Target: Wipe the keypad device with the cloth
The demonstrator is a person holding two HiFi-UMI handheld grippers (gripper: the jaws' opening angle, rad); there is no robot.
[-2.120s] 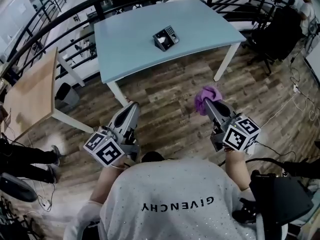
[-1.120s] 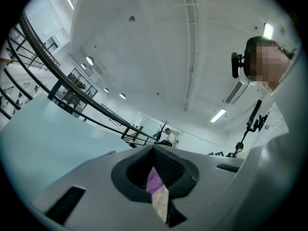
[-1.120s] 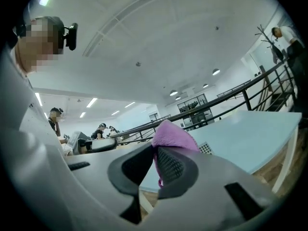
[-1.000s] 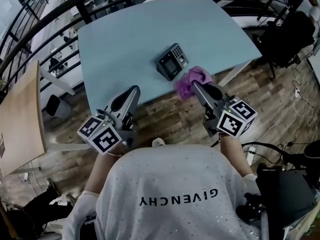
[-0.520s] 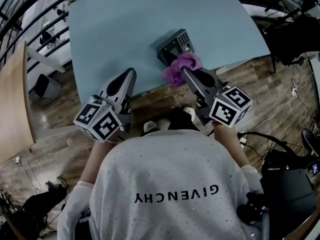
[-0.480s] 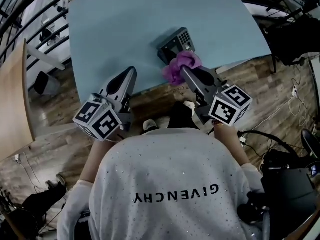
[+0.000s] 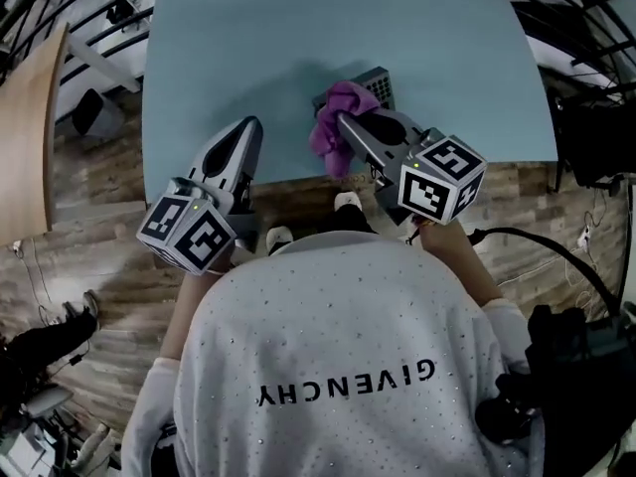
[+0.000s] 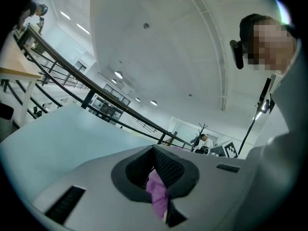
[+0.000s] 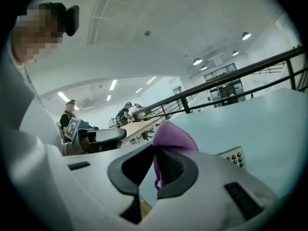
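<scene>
A dark keypad device (image 7: 379, 83) sits on the light blue table (image 7: 248, 28), near its front edge. My right gripper (image 7: 343, 122) is shut on a purple cloth (image 7: 333, 119). The cloth hangs over the device's near left side and hides most of it. In the right gripper view the cloth (image 9: 175, 134) bunches above the jaws, with the keypad's buttons (image 9: 234, 157) just to the right. My left gripper (image 7: 248, 127) hovers over the table's front edge, left of the cloth, with its jaws together. A strip of purple shows in their gap in the left gripper view.
A wooden table (image 7: 25, 117) stands to the left across a strip of plank floor. Black equipment and cables (image 7: 576, 366) lie at the lower right. A black railing (image 9: 231, 88) runs beyond the blue table, and people (image 9: 70, 112) stand in the distance.
The person has stepped up to the blue table. Both grippers now reach over its front edge. The cloth has moved from in front of the keypad device to over its near left side.
</scene>
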